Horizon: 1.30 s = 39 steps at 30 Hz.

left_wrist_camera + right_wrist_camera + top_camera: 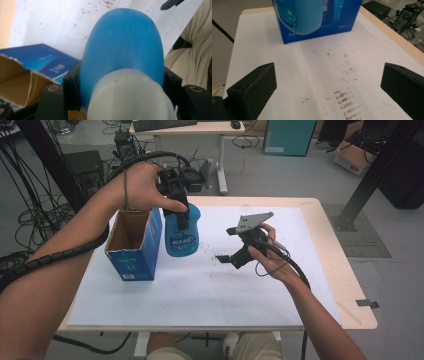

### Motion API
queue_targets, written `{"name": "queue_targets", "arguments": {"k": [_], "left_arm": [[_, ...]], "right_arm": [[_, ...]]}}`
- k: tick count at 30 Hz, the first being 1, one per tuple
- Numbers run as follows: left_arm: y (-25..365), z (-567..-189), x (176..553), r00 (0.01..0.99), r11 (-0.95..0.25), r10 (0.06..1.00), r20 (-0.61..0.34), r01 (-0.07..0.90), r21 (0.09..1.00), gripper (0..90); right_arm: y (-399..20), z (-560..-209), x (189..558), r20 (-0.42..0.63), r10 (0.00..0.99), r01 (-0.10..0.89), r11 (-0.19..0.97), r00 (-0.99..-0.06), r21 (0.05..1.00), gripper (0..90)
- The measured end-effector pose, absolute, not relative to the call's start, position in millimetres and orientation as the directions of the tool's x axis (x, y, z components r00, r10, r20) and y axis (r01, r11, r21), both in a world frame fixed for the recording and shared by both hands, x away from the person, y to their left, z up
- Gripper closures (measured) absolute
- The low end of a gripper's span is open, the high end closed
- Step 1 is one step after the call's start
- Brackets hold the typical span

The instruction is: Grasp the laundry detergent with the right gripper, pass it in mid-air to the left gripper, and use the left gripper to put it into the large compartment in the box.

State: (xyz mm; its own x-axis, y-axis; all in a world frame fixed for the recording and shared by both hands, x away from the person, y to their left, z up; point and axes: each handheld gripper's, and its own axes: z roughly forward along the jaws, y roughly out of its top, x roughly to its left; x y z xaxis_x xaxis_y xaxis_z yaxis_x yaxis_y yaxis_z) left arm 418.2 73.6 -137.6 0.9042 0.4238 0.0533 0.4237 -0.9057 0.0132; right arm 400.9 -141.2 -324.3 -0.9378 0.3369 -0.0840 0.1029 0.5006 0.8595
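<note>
A blue bottle (181, 239) with a white cap (130, 100) hangs upright just above the white sheet, right beside an open-topped blue cardboard box (134, 247). My left gripper (182, 217) comes down from above and is shut on the bottle's upper part; in the left gripper view the black pads (72, 86) press both sides of the blue body (125, 45). My right gripper (227, 246) is held to the right of the bottle, jaws wide open with nothing between them. In the right gripper view, my right gripper (324, 85) faces the bottle (299, 15) and the box (337, 18).
A white sheet (200, 290), smudged with dark marks (342, 100), covers most of the tan table (340, 270). Behind the table stand a desk (200, 130) and cables on the floor (30, 220). The person's knees (210, 347) sit at the near edge.
</note>
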Motion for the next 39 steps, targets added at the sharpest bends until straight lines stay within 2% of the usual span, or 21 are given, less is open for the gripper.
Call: {"name": "queue_targets", "arguments": {"k": [9,13,14,24,31,39], "left_arm": [[82.5,-98.9,424.3,0.831,-0.835,0.549,0.091,0.549,0.031,36.8],[89.2,-83.8,426.1,0.797,-0.803,0.596,0.101,0.594,0.051,36.8],[89.6,-80.2,423.2,0.757,-0.766,0.643,0.119,0.640,0.066,36.8],[118.5,-44.2,426.5,0.617,-0.628,0.778,0.117,0.770,0.116,36.8],[143.6,-25.7,432.2,0.530,-0.543,0.839,0.122,0.832,0.115,36.9],[171.3,-13.6,437.2,0.415,-0.428,0.903,0.108,0.889,0.164,36.9]], "right_arm": [[-174.8,-318.1,404.6,-0.073,0.434,0.181,0.515,-0.898,0.838,0.3],[-183.2,-316.1,405.3,-0.071,0.444,0.192,0.519,-0.893,0.833,0.3],[-184.2,-315.5,405.1,-0.069,0.449,0.198,0.520,-0.891,0.831,0.3],[-194.6,-302.8,405.7,-0.079,0.467,0.214,0.542,-0.881,0.813,0.2],[-199.8,-298.1,405.0,-0.086,0.465,0.218,0.562,-0.881,0.798,0.3],[-202.6,-294.8,404.8,-0.092,0.471,0.222,0.568,-0.878,0.793,0.2]]}}
